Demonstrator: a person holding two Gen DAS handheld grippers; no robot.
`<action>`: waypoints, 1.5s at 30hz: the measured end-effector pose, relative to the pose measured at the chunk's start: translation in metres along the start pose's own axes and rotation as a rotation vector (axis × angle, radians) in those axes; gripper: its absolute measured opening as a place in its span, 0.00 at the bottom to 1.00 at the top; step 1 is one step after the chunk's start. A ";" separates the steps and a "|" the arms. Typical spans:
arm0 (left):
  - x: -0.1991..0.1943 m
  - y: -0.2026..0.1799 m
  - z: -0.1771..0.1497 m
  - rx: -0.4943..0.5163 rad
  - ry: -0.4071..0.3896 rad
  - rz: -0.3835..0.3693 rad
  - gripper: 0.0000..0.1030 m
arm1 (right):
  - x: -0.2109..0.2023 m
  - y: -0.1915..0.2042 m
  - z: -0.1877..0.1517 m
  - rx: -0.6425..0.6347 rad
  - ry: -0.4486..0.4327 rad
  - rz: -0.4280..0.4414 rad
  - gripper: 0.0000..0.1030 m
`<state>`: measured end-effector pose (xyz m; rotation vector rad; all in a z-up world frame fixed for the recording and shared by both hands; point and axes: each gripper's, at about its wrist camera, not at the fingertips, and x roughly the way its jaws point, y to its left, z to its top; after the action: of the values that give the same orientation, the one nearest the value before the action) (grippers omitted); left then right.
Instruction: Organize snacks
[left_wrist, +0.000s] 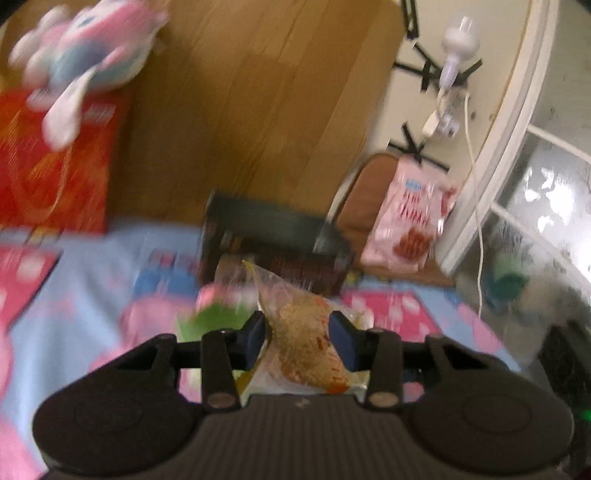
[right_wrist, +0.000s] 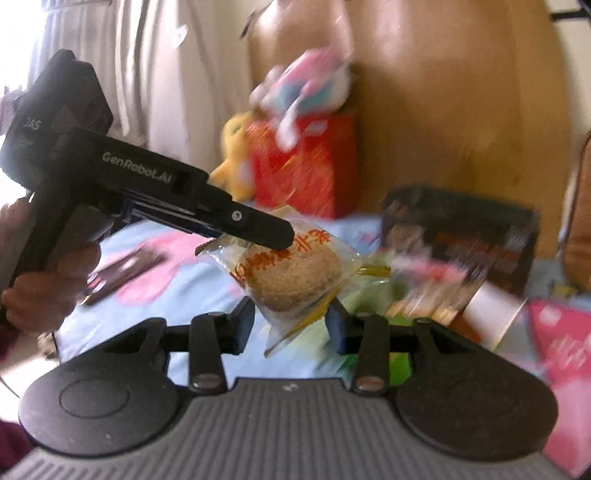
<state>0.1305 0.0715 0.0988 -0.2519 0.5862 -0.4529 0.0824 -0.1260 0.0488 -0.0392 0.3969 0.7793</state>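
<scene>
A round brown cake in a clear wrapper with red print (left_wrist: 308, 339) sits between the fingers of my left gripper (left_wrist: 297, 338), which is shut on it above the bed. The same wrapped cake (right_wrist: 295, 277) shows in the right wrist view, pinched at its top by the left gripper (right_wrist: 273, 230) reaching in from the left. My right gripper (right_wrist: 291, 325) has its jaws apart just below the cake, its pads beside the wrapper's lower tail. A dark snack box (left_wrist: 273, 243) (right_wrist: 458, 240) stands open on the bed behind.
The bed has a blue and pink cartoon sheet (left_wrist: 92, 295). A red box (right_wrist: 303, 162) with a pink plush toy (right_wrist: 306, 85) on it and a yellow plush (right_wrist: 236, 155) stand against the wooden headboard (left_wrist: 258, 92). A pink snack bag (left_wrist: 410, 221) leans at the right.
</scene>
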 end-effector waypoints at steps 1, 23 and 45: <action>0.012 -0.001 0.013 0.002 -0.016 -0.005 0.36 | 0.003 -0.006 0.008 -0.029 -0.030 -0.046 0.43; 0.093 0.058 0.054 -0.108 -0.049 0.056 0.52 | 0.035 -0.134 0.027 0.312 -0.029 -0.171 0.44; 0.013 0.052 -0.052 -0.183 0.039 0.100 0.55 | -0.003 -0.041 -0.024 0.276 0.033 -0.218 0.44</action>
<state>0.1274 0.1057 0.0325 -0.3865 0.6765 -0.3082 0.1006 -0.1612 0.0233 0.1612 0.5196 0.5043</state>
